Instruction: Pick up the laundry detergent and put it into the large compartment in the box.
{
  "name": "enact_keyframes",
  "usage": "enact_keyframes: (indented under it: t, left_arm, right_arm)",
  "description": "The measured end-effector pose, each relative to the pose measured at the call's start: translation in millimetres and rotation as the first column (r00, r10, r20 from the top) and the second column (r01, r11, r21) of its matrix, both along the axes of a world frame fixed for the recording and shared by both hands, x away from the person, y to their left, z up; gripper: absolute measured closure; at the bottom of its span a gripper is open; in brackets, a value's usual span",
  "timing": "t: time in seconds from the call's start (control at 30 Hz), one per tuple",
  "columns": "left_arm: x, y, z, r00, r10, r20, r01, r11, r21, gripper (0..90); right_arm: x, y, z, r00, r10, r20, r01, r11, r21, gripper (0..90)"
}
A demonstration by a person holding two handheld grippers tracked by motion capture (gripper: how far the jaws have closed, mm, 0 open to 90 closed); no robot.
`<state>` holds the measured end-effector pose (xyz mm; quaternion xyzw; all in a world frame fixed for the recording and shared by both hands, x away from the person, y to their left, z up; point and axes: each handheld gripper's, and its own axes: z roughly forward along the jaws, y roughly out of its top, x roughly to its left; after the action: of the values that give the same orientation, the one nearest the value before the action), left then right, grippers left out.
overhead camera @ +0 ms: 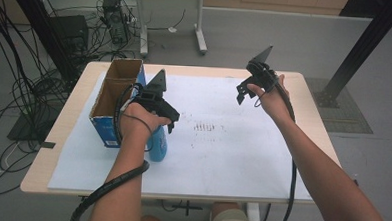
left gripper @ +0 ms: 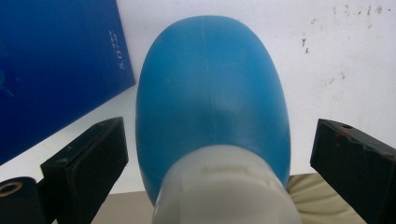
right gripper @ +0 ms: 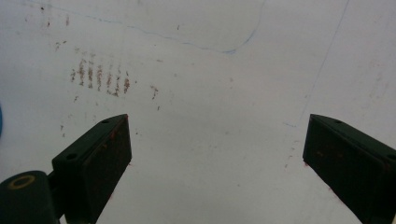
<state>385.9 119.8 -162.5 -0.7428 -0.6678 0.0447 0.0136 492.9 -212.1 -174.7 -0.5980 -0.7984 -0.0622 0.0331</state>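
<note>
A blue bottle [left gripper: 210,93] with a white cap [left gripper: 224,186] stands on the white sheet, just right of an open blue cardboard box [overhead camera: 115,99]. In the high view the bottle [overhead camera: 158,144] sits partly under the person's left hand. My left gripper [left gripper: 219,140] is open, one jaw on each side of the bottle's neck end, with a gap on the right side. In the high view this gripper [overhead camera: 172,125] is over the bottle. My right gripper [overhead camera: 241,95] is held above the far right of the sheet, open with nothing between its jaws [right gripper: 217,140].
A white sheet [overhead camera: 232,157] covers most of the wooden table [overhead camera: 58,134] and carries brown smudges [overhead camera: 206,127] near its middle. Cables lie on the floor at the left. A second table [overhead camera: 199,38] stands behind, and a black post [overhead camera: 367,43] rises at the right.
</note>
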Motion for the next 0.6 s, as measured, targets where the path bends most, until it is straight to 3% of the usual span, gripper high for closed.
enact_keyframes:
  t: [0.6]
  left_arm:
    - [-0.9, -0.9, -1.9, 1.0, -0.003, 0.008, 0.003, 1.0, 0.002, 4.6]
  right_arm:
    - [-0.4, -1.5, -1.3, 1.0, -0.003, 0.001, 0.003, 1.0, 0.002, 7.7]
